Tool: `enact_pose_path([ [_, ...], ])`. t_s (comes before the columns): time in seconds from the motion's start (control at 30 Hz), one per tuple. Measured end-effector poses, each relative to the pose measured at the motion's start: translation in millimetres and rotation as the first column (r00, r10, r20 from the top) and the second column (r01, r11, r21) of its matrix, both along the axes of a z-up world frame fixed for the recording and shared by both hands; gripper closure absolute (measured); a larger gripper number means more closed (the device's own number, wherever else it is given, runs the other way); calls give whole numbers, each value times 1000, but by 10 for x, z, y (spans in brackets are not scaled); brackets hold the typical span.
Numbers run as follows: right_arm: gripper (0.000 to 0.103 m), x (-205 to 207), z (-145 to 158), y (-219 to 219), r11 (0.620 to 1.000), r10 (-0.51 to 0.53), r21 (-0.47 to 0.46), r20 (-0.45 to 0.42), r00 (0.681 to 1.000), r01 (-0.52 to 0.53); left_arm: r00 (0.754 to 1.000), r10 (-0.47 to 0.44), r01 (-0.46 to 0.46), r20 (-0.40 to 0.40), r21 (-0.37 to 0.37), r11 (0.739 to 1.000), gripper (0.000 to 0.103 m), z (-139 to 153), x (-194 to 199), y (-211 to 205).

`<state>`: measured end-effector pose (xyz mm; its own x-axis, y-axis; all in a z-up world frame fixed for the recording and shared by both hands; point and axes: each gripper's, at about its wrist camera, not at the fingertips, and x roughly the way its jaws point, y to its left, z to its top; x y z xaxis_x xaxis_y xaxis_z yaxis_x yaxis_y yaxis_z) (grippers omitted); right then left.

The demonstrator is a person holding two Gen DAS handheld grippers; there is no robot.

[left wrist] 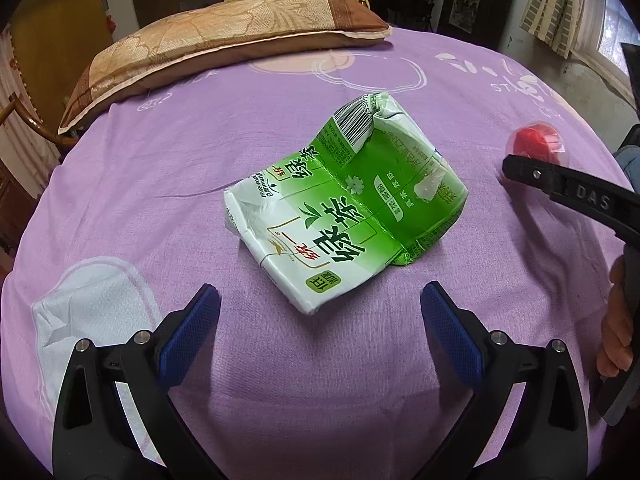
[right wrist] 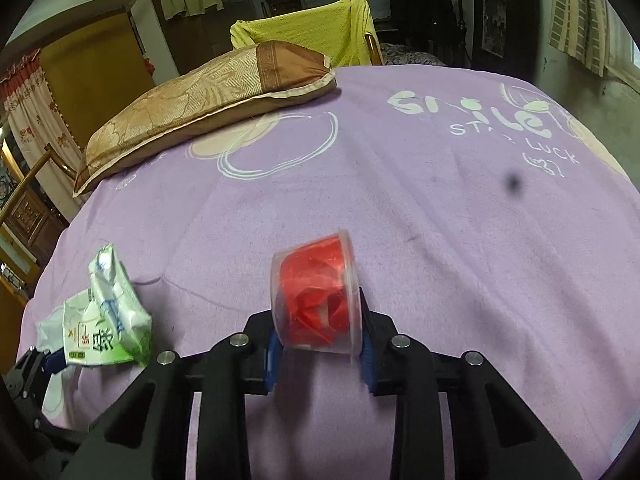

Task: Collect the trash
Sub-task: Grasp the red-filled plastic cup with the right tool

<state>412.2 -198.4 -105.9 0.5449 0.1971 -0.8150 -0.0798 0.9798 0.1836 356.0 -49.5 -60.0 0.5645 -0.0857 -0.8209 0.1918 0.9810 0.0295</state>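
Observation:
A crushed green and white drink carton (left wrist: 344, 204) lies on the purple bedsheet (left wrist: 160, 184), just beyond my left gripper (left wrist: 320, 296). That gripper is open, its blue pads wide apart on either side of the carton's near corner and touching nothing. My right gripper (right wrist: 320, 344) is shut on a clear plastic cup (right wrist: 316, 296) stuffed with red wrapping, which lies tipped on its side between the pads. In the left wrist view the cup (left wrist: 534, 142) shows at the far right behind a black finger (left wrist: 560, 188). The right wrist view has the carton (right wrist: 108, 320) at the lower left.
A brown and gold pillow (left wrist: 224, 40) lies at the far end of the bed, with a yellow towel (right wrist: 312, 40) draped over a chair behind it. A person's hand (left wrist: 616, 320) grips the right tool at the frame edge. Wooden furniture (right wrist: 28, 216) stands on the left.

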Motion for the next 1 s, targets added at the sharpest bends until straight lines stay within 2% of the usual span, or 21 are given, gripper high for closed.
enact_pose_path([
  [0.1, 71, -156, 105, -8, 1000, 14, -4, 16, 1000, -14, 1000, -6, 6, -7, -33, 999, 6, 22, 2, 41],
  [0.2, 71, -353, 175, -61, 1000, 17, -15, 31, 999, -16, 1000, -7, 6, -3, -121, 993, 6, 88, 1, 132],
  [0.33, 71, -573, 196, -185, 1000, 9, -28, 31, 999, -8, 999, 9, 0, 44, -205, 979, 6, 218, -23, 256],
  [0.5, 71, -756, 220, -336, 999, -10, -42, 43, 999, 12, 998, 34, -21, 53, -227, 974, 6, 255, 30, 346],
  [0.7, 70, -794, 236, -428, 999, -30, -33, 44, 999, 31, 999, 41, -46, -21, -277, 960, 6, 143, 142, 403],
  [0.83, 69, -802, 237, -453, 999, -33, -31, 44, 998, 34, 1000, 21, -24, -14, -257, 966, 6, 131, 151, 312],
  [0.87, 69, -802, 236, -453, 999, -32, -32, 44, 999, 33, 1000, 19, -20, -7, -255, 967, 9, 130, 150, 296],
  [0.93, 70, -806, 236, -449, 999, -31, -32, 44, 999, 32, 1000, 7, -5, 7, -248, 969, 26, 130, 145, 273],
  [0.97, 70, -804, 236, -442, 999, -29, -33, 45, 999, 31, 1000, -12, 15, 14, -240, 971, 41, 134, 143, 244],
  [1.0, 70, -803, 235, -437, 999, -27, -36, 46, 999, 29, 1000, -24, 27, 16, -241, 970, 51, 134, 137, 240],
])
